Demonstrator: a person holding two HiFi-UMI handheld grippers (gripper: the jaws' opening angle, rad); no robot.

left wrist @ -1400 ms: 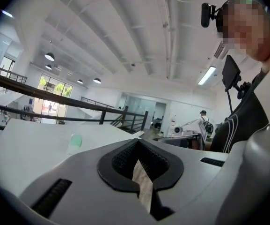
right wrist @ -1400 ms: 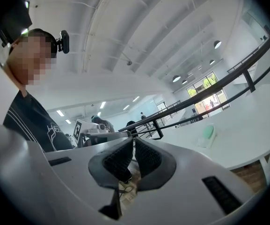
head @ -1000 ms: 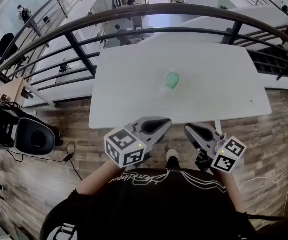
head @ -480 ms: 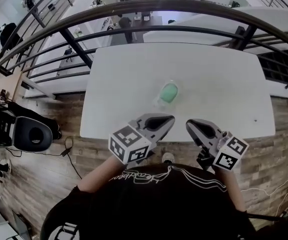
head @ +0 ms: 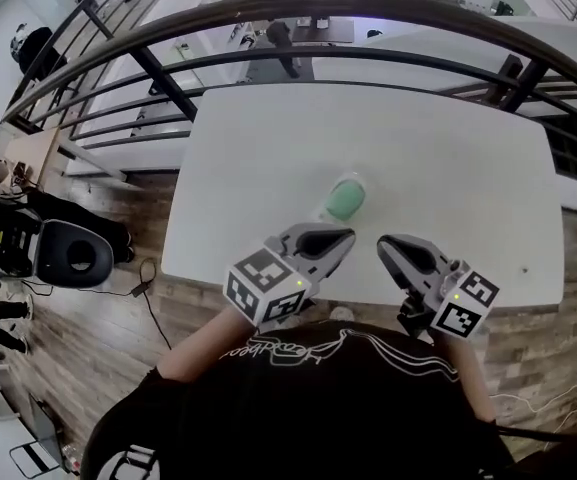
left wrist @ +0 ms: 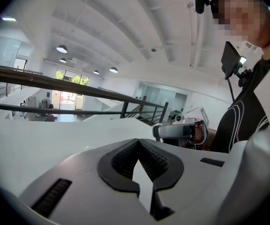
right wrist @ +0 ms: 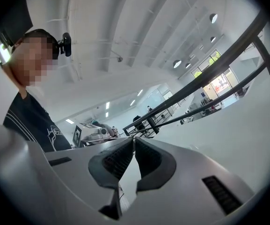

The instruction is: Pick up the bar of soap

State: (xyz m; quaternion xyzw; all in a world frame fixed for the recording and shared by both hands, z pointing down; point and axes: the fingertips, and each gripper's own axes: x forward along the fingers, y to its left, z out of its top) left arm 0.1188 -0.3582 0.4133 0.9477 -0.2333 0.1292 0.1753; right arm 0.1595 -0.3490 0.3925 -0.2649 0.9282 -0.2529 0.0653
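- Head view: a white table (head: 268,168) fills the middle of the frame, with a dark curved railing (head: 298,13) across the top behind it.
- The bar of soap (head: 345,199), pale green, lies on the table just right of centre and towards the near edge. Something clear seems to sit under or round it, perhaps a wrapper or a dish; the view is too small to say which.
- The left gripper (head: 342,235) comes in from the lower centre, its tip over the near edge of the table, just below the soap and apart from it. Its jaws are closed together with nothing in them.
- The right gripper (head: 384,244) sits beside it to the right, tip also at the table's near edge, down and right of the soap and clear of it.
- The two grippers angle towards each other with a gap between their tips.
- A black round-backed seat (head: 73,255) stands on the wooden floor (head: 218,318) at the left edge.
- Left gripper view: the two dark ribbed pads meet at their tips in the lower centre, holding nothing. The white tabletop spreads behind them, and the right gripper shows at centre right.
- Right gripper view: the pads stand drawn in tip to tip, nothing between them. The left gripper's marker cube (right wrist: 80,135) shows at centre left, and the railing runs up to the upper right.
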